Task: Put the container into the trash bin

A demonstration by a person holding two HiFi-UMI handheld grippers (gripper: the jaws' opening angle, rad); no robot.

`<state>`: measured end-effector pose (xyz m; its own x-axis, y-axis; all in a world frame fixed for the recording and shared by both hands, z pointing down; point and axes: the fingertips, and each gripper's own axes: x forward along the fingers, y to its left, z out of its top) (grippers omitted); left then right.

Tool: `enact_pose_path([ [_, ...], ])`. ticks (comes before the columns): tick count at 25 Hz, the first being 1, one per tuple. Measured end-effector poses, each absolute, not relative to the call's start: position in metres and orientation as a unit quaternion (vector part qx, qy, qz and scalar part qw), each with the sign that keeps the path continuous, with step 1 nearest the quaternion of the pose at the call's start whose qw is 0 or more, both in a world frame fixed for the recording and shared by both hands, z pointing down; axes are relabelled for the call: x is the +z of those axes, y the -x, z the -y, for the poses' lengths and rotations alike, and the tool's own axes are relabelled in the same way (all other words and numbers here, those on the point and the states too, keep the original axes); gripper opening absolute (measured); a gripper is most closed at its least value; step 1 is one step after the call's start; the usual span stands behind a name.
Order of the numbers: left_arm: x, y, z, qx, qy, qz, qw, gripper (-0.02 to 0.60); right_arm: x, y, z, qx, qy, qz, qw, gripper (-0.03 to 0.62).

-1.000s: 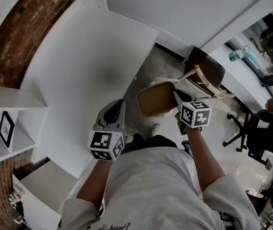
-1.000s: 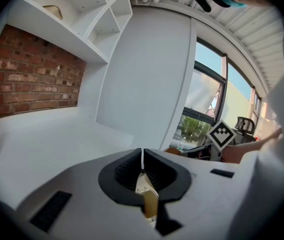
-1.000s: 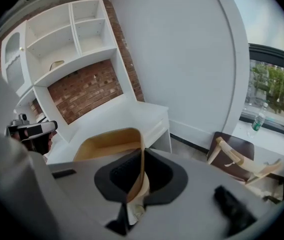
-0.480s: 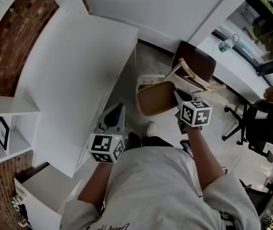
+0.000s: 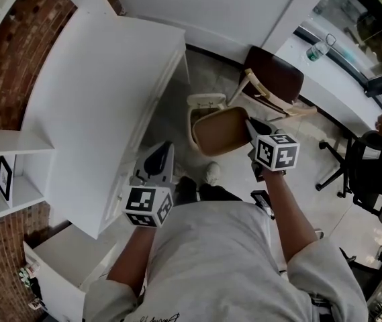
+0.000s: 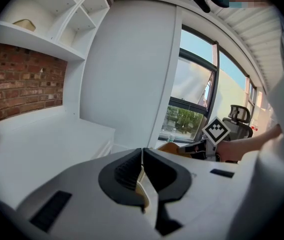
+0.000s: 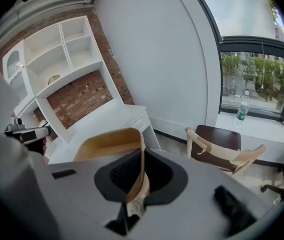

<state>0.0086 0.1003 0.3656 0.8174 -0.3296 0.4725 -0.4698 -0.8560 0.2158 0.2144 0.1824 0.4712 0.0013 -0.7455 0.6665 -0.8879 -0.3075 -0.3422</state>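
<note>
A brown paper container (image 5: 221,131) hangs in the air, gripped by its rim in my right gripper (image 5: 253,132), which is shut on it. Just beyond and partly under it stands a cream trash bin (image 5: 203,103) on the floor, its open top showing. In the right gripper view the container's wall (image 7: 109,141) rises edge-on between the jaws of the right gripper (image 7: 141,157). My left gripper (image 5: 158,155) is held near my body beside the desk edge, shut with nothing in it, as the left gripper view of that gripper (image 6: 142,156) confirms.
A white desk (image 5: 97,92) with shelves fills the left. A wooden chair with a dark seat (image 5: 274,86) stands right of the bin. A black office chair (image 5: 368,173) is at far right. A water bottle (image 5: 317,47) sits on the window ledge.
The view has swung so the trash bin shows more fully past the container. The right gripper with the container now sits closer above the bin. The left gripper has kept its place.
</note>
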Motion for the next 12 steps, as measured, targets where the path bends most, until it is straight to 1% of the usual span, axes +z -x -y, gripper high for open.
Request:
enact_pose_path([
  [12,0.388,-0.028,-0.103,0.228,-0.938,0.195,0.175,0.026,0.500,-0.227,-0.199,0.428,-0.707,0.556,0.088,0.037],
])
